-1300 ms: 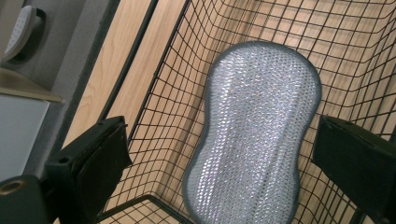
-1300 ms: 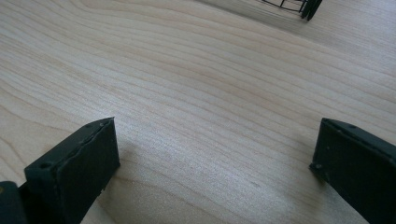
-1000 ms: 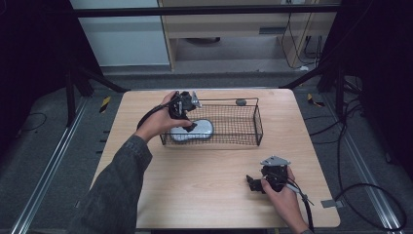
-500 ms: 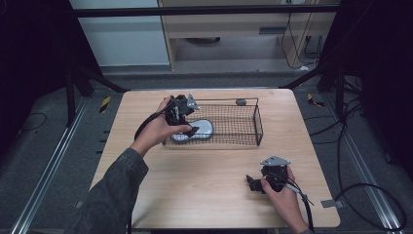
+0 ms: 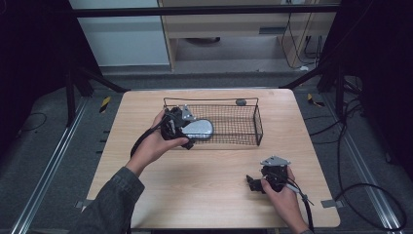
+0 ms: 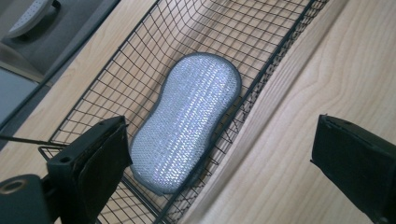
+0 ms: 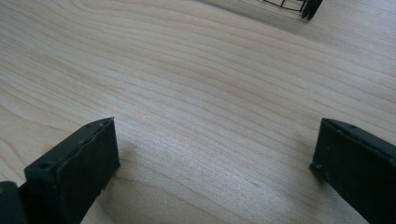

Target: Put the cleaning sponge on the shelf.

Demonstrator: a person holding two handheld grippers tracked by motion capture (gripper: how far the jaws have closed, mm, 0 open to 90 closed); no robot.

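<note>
Light wood counter (image 5: 209, 195). Small dark round object (image 5: 240, 102) on counter just behind basket's far rim. Black-yellow striped pieces on grey floor, left (image 5: 105, 104) and right (image 5: 315, 101). Cables on floor (image 5: 375, 195), right.

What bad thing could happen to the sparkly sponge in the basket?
1. The left claw is open with the basket's wire rim between its jaws, so closing now might pinch wire instead of the silver sponge.
2. The sponge lies against the near wall, so a jaw may snag the mesh while reaching for it.
3. Pulling on a caught wire could drag the basket across the table.
</note>
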